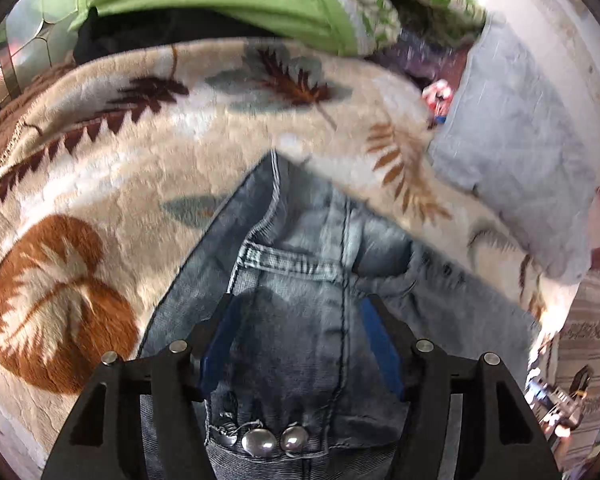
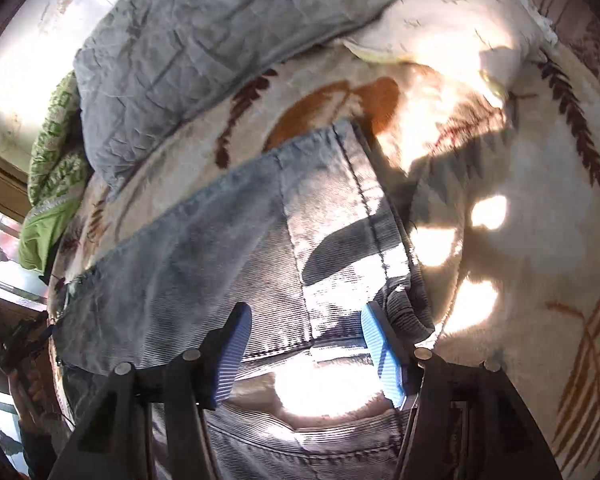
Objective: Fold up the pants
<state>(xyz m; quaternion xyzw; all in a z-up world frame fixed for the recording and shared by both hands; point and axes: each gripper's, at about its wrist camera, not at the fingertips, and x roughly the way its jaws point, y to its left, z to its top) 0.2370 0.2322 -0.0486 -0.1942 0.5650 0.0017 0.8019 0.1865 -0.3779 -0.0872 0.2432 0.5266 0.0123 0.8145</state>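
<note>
Blurred throughout; jeans point(image 1: 300, 280) cut off at lower edges. Lying on leaf-print blanket point(image 1: 100, 160), long axis running away toward grey pillow point(image 2: 188, 60). Left gripper point(image 1: 300, 312) and right gripper point(image 2: 306, 320) released, above denim.

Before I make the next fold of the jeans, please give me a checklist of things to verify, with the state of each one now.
1. Left gripper free of cloth: ok, jaws apart above the jeans.
2. Right gripper free of cloth: ok, jaws apart, denim lies below.
3. Jeans lie on the blanket: ok.
4. Folded edge straight: ok in the right view.
5. Waist buttons tucked in: not ok, they show.
6. Whole jeans flat: cannot tell, only part is in view.
</note>
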